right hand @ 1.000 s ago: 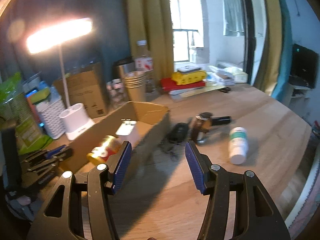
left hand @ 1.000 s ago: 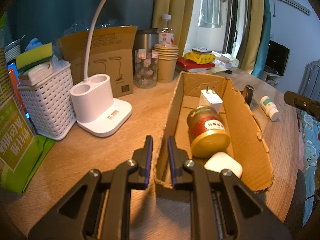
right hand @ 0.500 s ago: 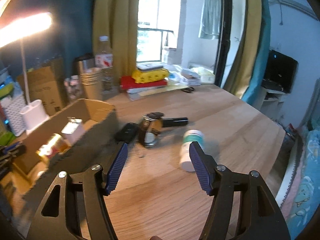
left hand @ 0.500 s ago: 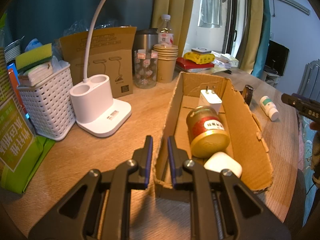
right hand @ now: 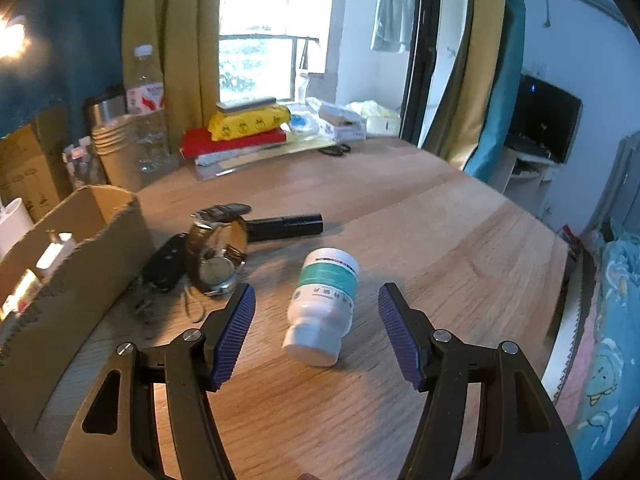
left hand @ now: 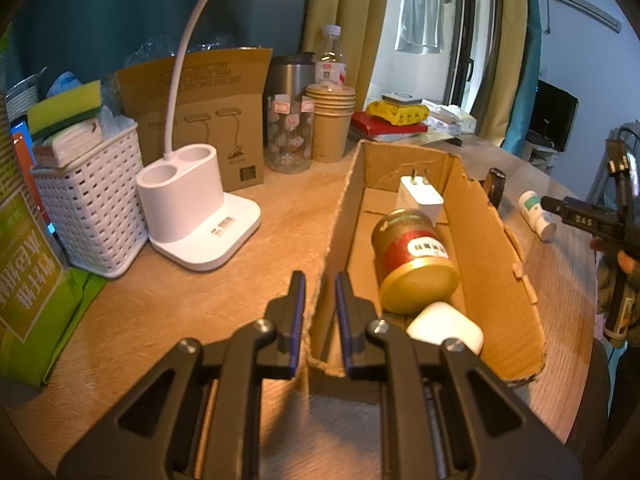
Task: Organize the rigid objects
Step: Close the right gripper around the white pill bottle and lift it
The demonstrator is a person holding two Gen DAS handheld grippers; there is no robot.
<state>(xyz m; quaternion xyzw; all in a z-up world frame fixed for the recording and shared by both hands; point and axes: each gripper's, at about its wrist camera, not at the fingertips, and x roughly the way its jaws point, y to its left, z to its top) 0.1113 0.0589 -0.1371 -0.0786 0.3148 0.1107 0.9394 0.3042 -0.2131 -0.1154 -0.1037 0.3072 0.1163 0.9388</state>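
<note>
A long cardboard box [left hand: 496, 264] lies on the wooden table. My left gripper [left hand: 320, 300] is shut on its near left wall. Inside lie a gold-lidded red jar [left hand: 414, 264], a white charger plug [left hand: 418, 198] and a white rounded case [left hand: 444, 328]. In the right wrist view my right gripper [right hand: 314, 316] stands open over a white pill bottle [right hand: 324, 304] with a teal label, which lies on its side between the fingers, untouched. Left of it lie a wristwatch [right hand: 216, 256], a black car key [right hand: 166, 262] and a black flashlight [right hand: 286, 226]. The bottle [left hand: 536, 214] also shows at the far right of the left wrist view.
A white lamp base [left hand: 196, 216], a white basket [left hand: 92, 208], a cardboard carton [left hand: 204, 120], a glass jar [left hand: 290, 136], paper cups [left hand: 330, 120] and a water bottle [left hand: 330, 60] stand behind the box. Books and packets [right hand: 244, 132] are stacked at the back. The table's edge [right hand: 560, 320] runs along the right.
My right gripper has swung right and down, from above the box's edge to over the pill bottle, and its jaws stand wider. The left gripper and the box have not moved.
</note>
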